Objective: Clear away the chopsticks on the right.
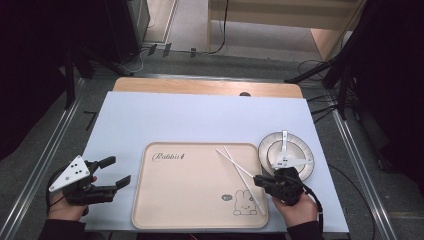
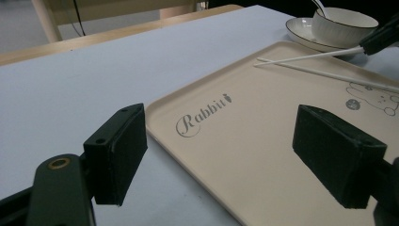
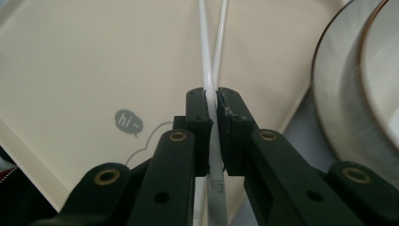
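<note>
High view: a cream tray (image 1: pixel 190 200) printed with a rabbit drawing (image 1: pixel 245 204) is seen lying on the pale bench (image 1: pixel 200 120), with two white chopsticks (image 1: pixel 235 162) crossed over its right part. Just beside the tray's right edge a plate (image 1: pixel 305 152) is set, carrying a bowl (image 1: pixel 280 152) with a white spoon (image 1: pixel 284 145) laid in it. The right claw (image 1: pixel 259 180) is held at the tray's right edge, by the near ends of the chopsticks. In the right gripper view, its jaws are seen clenched on one chopstick (image 3: pixel 205 70), gripped between the pads, while the other chopstick (image 3: pixel 221 42) runs alongside and crosses it farther out. The left claw (image 1: pixel 116 172) is held over the bench just left of the tray, near its front corner. In the left gripper view its jaws are shown spread wide apart and grasping nothing, with the tray's "Rabbit" lettering (image 2: pixel 202 115) visible between them.
</note>
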The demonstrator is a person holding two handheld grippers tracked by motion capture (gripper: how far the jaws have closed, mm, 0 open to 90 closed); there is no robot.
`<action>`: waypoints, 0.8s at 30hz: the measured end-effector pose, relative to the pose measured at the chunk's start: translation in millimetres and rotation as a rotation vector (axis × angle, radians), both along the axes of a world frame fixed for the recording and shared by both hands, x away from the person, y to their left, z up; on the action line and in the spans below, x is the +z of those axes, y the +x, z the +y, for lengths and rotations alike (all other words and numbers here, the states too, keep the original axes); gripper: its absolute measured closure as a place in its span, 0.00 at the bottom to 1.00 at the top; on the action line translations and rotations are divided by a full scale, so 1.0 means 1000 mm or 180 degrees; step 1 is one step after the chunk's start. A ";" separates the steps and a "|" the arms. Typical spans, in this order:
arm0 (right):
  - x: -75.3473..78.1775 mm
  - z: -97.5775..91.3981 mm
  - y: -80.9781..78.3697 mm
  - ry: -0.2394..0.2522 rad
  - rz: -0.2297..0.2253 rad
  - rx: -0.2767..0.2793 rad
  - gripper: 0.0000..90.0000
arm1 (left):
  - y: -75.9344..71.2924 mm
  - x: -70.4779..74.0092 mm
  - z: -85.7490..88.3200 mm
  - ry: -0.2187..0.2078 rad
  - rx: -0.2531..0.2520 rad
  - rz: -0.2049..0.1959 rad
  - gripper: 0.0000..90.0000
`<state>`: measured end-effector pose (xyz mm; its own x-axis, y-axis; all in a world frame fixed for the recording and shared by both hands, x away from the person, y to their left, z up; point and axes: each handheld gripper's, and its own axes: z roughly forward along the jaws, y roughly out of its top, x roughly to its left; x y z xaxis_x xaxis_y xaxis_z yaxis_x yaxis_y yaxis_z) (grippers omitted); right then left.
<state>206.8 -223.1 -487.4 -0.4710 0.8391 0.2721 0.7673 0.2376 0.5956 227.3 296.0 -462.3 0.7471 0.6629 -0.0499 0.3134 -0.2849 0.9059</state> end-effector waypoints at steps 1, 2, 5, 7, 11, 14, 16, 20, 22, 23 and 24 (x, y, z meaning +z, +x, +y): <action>-0.003 0.003 -0.001 -0.0019 0.0039 -0.0026 0.94 | 0.000 0.000 0.000 -0.0001 -0.0001 0.0000 0.21; -0.006 0.006 -0.002 -0.0039 0.0036 -0.0044 0.94 | 0.000 0.000 0.000 -0.0004 -0.0003 -0.0003 0.21; -0.011 0.012 -0.005 -0.0019 0.0073 -0.0081 0.94 | 0.000 0.000 0.000 -0.0005 0.0003 -0.0006 0.21; -0.014 0.014 -0.007 0.0003 0.0081 -0.0096 0.94 | -0.001 0.000 0.000 -0.0017 0.0008 -0.0006 0.21; -0.019 0.016 -0.007 0.0042 0.0129 -0.0129 0.94 | 0.000 0.001 0.000 -0.0022 0.0004 -0.0014 0.21; -0.023 0.019 -0.005 0.0019 0.0159 -0.0114 0.94 | 0.000 0.001 0.000 -0.0020 0.0004 -0.0009 0.21; -0.027 0.023 -0.005 0.0033 0.0198 -0.0097 0.94 | 0.000 0.001 0.000 -0.0019 0.0000 -0.0010 0.21; -0.033 0.030 -0.005 0.0012 0.0224 -0.0027 0.94 | 0.000 0.001 0.000 -0.0018 0.0013 -0.0011 0.21; -0.036 0.031 -0.005 -0.0007 0.0249 -0.0023 0.93 | -0.001 0.001 0.001 -0.0022 0.0020 -0.0017 0.21; -0.037 0.031 -0.005 0.0015 0.0239 -0.0019 0.93 | -0.001 0.001 0.001 -0.0028 0.0022 -0.0019 0.21; -0.038 0.031 -0.005 0.0019 0.0233 -0.0023 0.93 | -0.001 0.001 0.001 -0.0029 0.0025 -0.0020 0.21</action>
